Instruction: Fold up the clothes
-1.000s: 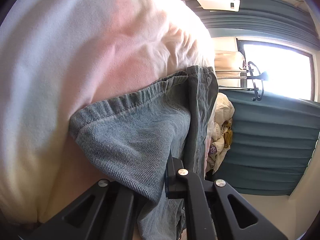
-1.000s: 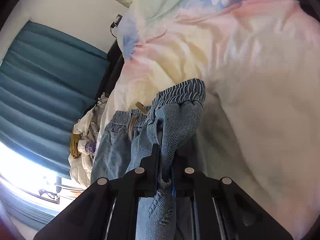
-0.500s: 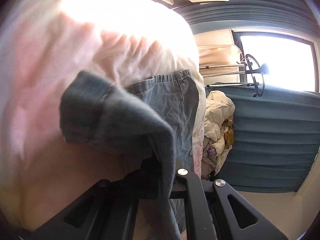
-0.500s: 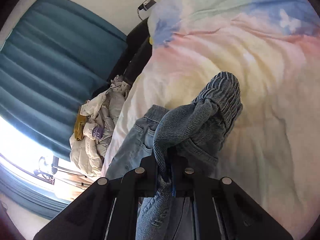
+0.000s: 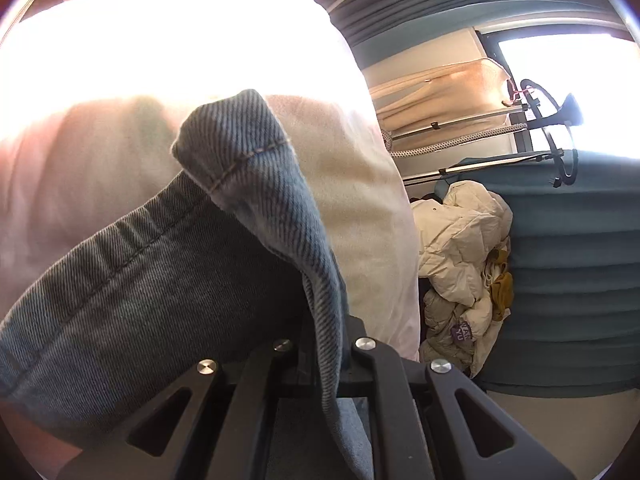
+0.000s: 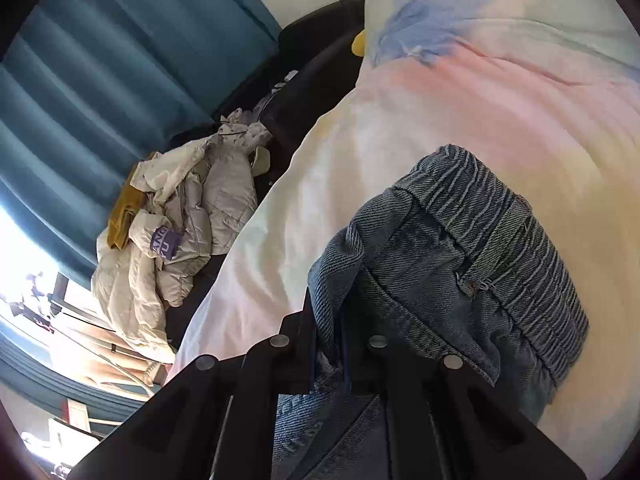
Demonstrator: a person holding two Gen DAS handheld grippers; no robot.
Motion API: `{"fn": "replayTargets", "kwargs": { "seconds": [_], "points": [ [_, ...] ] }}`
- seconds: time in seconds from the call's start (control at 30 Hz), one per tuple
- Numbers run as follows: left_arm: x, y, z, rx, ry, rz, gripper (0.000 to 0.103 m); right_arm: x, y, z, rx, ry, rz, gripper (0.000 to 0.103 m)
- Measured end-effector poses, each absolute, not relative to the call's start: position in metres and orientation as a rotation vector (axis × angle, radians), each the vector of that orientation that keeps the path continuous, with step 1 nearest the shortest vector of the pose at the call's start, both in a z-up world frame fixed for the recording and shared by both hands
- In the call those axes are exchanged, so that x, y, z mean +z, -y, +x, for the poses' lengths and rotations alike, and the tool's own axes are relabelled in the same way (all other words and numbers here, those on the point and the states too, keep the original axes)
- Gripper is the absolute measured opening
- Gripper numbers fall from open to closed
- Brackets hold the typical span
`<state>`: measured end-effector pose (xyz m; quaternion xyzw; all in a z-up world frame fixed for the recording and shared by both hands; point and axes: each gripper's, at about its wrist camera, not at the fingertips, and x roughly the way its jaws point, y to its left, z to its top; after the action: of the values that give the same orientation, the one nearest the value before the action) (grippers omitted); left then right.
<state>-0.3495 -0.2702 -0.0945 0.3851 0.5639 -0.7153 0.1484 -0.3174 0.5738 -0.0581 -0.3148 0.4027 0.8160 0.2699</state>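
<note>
1. The left gripper point(image 5: 326, 364) is clamped tight on a thin edge of the blue denim jeans point(image 5: 160, 280); the fabric runs down between its jaws and a stitched hem corner flops up above them, hiding most of what lies ahead

2. The right gripper point(image 6: 336, 344) is likewise closed on the jeans, pinching a fold next to the elastic waistband point(image 6: 520, 248), which bunches in a thick roll to the right of the jaws

3. The jeans hang from both grippers over the pastel duvet point(image 6: 460, 112) on the bed, raised off it at the two held points. How much of the legs lies flat below cannot be told from either view

4. Risk, as I judge it: each grip holds only a narrow strip of denim. A quick swing or a jerk could pull the heavy cloth out of one pair of jaws, most likely on the left, where a single layer seems to be held

5. Second risk: the waistband is crumpled, not stretched. If it is laid down like this, the fold will land crooked with a lump under it

6. Third risk: the pile of cream jackets point(image 6: 172, 232) lies beside the bed, in front of the teal curtain point(image 6: 100, 80). Drifting that way could drop the loose end off the mattress edge, spoiling the fold

7. The denim also blocks the left camera, so placing the edge by sight will be hard
</note>
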Motion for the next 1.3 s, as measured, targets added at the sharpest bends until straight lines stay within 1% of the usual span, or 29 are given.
{"fn": "replayTargets", "kwargs": {
  "seconds": [0.2,0.37,0.47,0.5,0.57,0.63,0.67,0.7,0.73,0.8,0.83,0.87,0.93,1.07,1.13,1.17,1.2,1.23,1.3],
  "points": [
    [-0.132,0.266,-0.398,-2.013,-1.497,1.179,0.003,-0.098,-0.576,-0.373,2.201,-0.991,-0.91,0.008],
    [-0.135,0.27,-0.404,-2.036,-1.49,1.218,0.003,-0.114,-0.569,-0.393,2.234,-0.879,-0.931,0.008],
    [-0.128,0.276,-0.397,-2.086,-1.523,1.243,0.007,-0.115,-0.564,-0.389,2.265,-0.832,-0.916,0.009],
    [-0.124,0.278,-0.392,-2.106,-1.534,1.25,0.011,-0.114,-0.563,-0.385,2.281,-0.829,-0.907,0.012],
    [-0.113,0.282,-0.38,-2.151,-1.545,1.257,0.017,-0.109,-0.564,-0.374,2.322,-0.856,-0.888,0.018],
    [-0.098,0.284,-0.361,-2.213,-1.533,1.239,0.03,-0.104,-0.566,-0.361,2.366,-0.912,-0.875,0.03],
    [-0.09,0.286,-0.349,-2.247,-1.533,1.222,0.032,-0.101,-0.566,-0.353,2.38,-0.938,-0.874,0.031],
    [-0.082,0.287,-0.336,-2.284,-1.539,1.204,0.04,-0.097,-0.567,-0.343,2.39,-0.955,-0.866,0.032],
    [-0.073,0.29,-0.323,-2.325,-1.548,1.173,0.05,-0.093,-0.566,-0.332,2.4,-0.964,-0.852,0.037],
    [-0.064,0.294,-0.289,-2.374,-1.555,1.115,0.053,-0.086,-0.565,-0.309,2.423,-0.969,-0.823,0.042],
    [-0.064,0.296,-0.273,-2.377,-1.568,1.113,0.055,-0.082,-0.564,-0.297,2.433,-0.961,-0.811,0.043],
    [-0.07,0.295,-0.258,-2.373,-1.604,1.127,0.056,-0.079,-0.563,-0.284,2.441,-0.955,-0.8,0.043],
    [-0.086,0.292,-0.23,-2.357,-1.691,1.165,0.058,-0.077,-0.561,-0.259,2.446,-0.967,-0.791,0.047],
    [-0.138,0.257,-0.23,-2.246,-1.787,1.342,0.058,-0.085,-0.561,-0.207,2.419,-1.068,-0.807,0.049],
    [-0.157,0.251,-0.231,-2.179,-1.842,1.367,0.058,-0.091,-0.56,-0.185,2.402,-1.135,-0.819,0.049],
    [-0.16,0.25,-0.232,-2.183,-1.838,1.356,0.058,-0.095,-0.561,-0.175,2.389,-1.17,-0.812,0.049],
    [-0.162,0.25,-0.234,-2.195,-1.829,1.341,0.058,-0.1,-0.562,-0.165,2.373,-1.208,-0.806,0.053],
    [-0.164,0.25,-0.236,-2.205,-1.823,1.33,0.058,-0.105,-0.563,-0.156,2.356,-1.246,-0.801,0.058],
    [-0.169,0.251,-0.238,-2.205,-1.856,1.291,0.058,-0.122,-0.566,-0.141,2.302,-1.346,-0.807,0.064]
  ]
}}
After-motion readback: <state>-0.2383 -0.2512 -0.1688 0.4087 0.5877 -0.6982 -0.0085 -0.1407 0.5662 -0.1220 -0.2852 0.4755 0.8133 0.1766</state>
